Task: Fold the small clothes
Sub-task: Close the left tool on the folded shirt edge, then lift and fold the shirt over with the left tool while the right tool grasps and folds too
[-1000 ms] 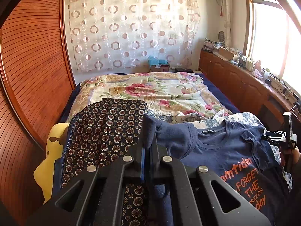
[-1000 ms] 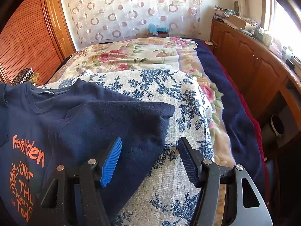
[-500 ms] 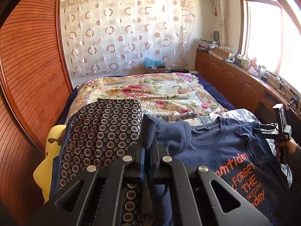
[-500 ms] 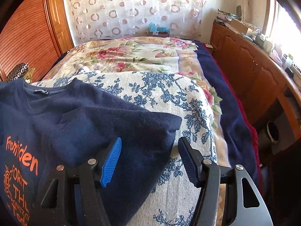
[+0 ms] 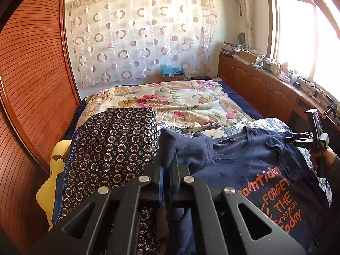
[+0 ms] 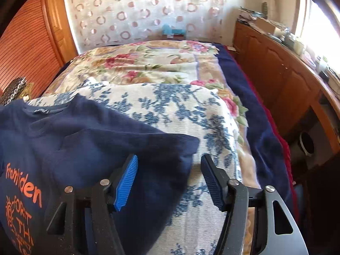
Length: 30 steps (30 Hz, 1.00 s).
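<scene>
Now the left hand-held gripper [image 5: 166, 165] is pinching one sleeve [image 5: 167, 146] of the navy T-shirt [image 5: 250, 170], its jaws clamped tight on the cloth. The right hand-held gripper [image 6: 169, 176] is closing, jaws apart, the other sleeve [image 6: 161, 148] lying between them unpressed. The shirt is lying face up on a blue-flowered cloth [image 6: 191, 110] on the bed [image 5: 170, 97].
</scene>
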{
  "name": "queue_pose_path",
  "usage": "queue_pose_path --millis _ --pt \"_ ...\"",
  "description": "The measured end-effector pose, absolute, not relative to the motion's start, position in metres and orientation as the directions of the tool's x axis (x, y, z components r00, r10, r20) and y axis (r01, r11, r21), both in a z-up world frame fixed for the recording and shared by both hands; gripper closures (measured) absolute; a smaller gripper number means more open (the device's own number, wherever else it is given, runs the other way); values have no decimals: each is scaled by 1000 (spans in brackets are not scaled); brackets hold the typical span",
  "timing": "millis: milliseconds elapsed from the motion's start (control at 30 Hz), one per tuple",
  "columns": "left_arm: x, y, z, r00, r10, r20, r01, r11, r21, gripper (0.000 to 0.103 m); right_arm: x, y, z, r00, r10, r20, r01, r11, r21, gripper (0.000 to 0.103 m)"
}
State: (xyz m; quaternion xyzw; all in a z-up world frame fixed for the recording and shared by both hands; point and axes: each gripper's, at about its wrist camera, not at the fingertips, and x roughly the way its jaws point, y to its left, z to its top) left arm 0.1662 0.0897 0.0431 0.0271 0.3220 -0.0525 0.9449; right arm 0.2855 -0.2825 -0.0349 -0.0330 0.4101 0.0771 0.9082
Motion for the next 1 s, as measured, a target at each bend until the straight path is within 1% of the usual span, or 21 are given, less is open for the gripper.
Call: queue_pose_path --millis 33,67,100,133,200,333,467,600,733,867,1000 --pt "166 90 43 787 -83 -612 118 993 17 98 284 -280 -34 649 127 -750 -184 983 7 63" --pt "166 89 42 787 -83 -612 117 993 17 98 284 -280 -34 646 136 -751 -195 981 9 69" --pt "166 89 42 786 -84 -612 118 993 16 98 283 -278 -33 641 152 -752 -214 977 15 84" --pt "165 89 42 787 -88 -611 121 993 13 98 282 -277 -33 639 160 -752 -223 975 17 89" --pt "163 89 44 788 -100 -607 128 992 3 98 278 -278 -31 644 167 -747 -217 976 32 92" --pt "144 90 53 802 -142 -580 154 988 -28 99 254 -282 -9 690 230 -686 -254 965 68 93" --pt "116 89 62 815 -173 -552 178 983 -45 99 211 -280 20 730 297 -615 -310 947 90 93" --pt "82 88 59 812 -197 -549 205 978 -47 99 155 -277 42 738 375 -561 -391 915 98 93" --pt "44 98 54 810 -196 -553 201 978 -52 98 99 -284 49 736 416 -534 -440 893 88 93" --pt "7 112 50 812 -188 -553 181 981 -67 99 55 -303 54 735 446 -510 -458 882 111 93" --pt "-20 122 46 812 -181 -554 160 983 -86 98 20 -322 56 720 469 -512 -478 870 124 93"
